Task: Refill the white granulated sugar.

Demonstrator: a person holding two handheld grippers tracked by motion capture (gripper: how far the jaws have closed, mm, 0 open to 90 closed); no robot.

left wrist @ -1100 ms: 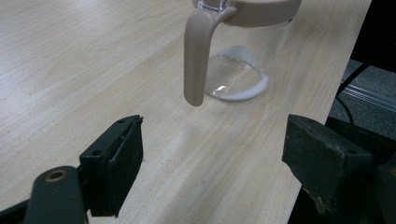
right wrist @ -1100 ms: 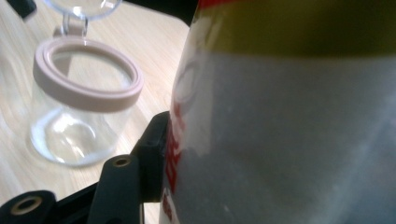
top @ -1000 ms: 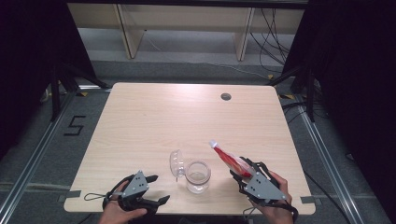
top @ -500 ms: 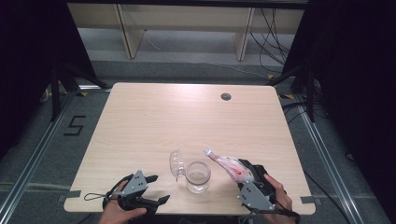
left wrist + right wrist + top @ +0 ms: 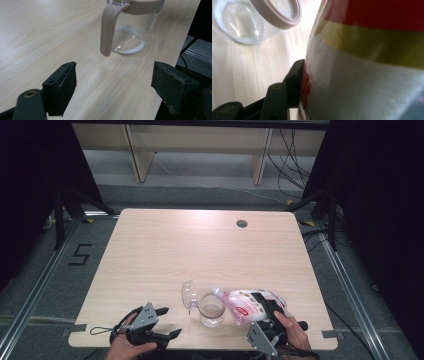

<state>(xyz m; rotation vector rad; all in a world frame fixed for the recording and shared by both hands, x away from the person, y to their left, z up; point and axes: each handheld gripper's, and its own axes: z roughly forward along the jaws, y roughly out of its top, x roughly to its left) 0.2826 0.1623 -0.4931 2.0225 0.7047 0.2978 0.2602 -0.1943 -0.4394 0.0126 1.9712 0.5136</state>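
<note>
Right claw (image 5: 265, 312): clamped on the bag (image 5: 247, 304), near the 5 o'clock corner of the tabletop (image 5: 200, 245) in the high view. In the right gripper view one black jaw presses flat against the bag's side.
Bag: clear plastic with red and yellow print and white grains inside. It lies tilted, its narrow end pointing to 9 o'clock and reaching over the rim of the jar (image 5: 211, 310).
Bag up close: in the right gripper view the bag (image 5: 367, 65) stands just ahead of the lens, with a red band on top, a yellow band under it and the white fill below.
Jar: clear glass, upright near the front edge of the tabletop at 6 o'clock, between the two claws. A thin white layer lies on its bottom.
Jar lid (image 5: 188, 295): clear, flipped open, standing off the jar's rim at 10 o'clock.
Jar from the left: the left gripper view shows the jar (image 5: 132, 32) with a beige collar and a beige handle (image 5: 108, 30) hanging down its side.
Left claw (image 5: 167, 322): wide, nothing between its jaws, low over the tabletop at 7 o'clock, well left of the jar.
Left hand (image 5: 127, 347): grips the left claw's body at the front edge.
Tabletop: pale wood, with a small dark hole (image 5: 242, 223) near 1 o'clock.
</note>
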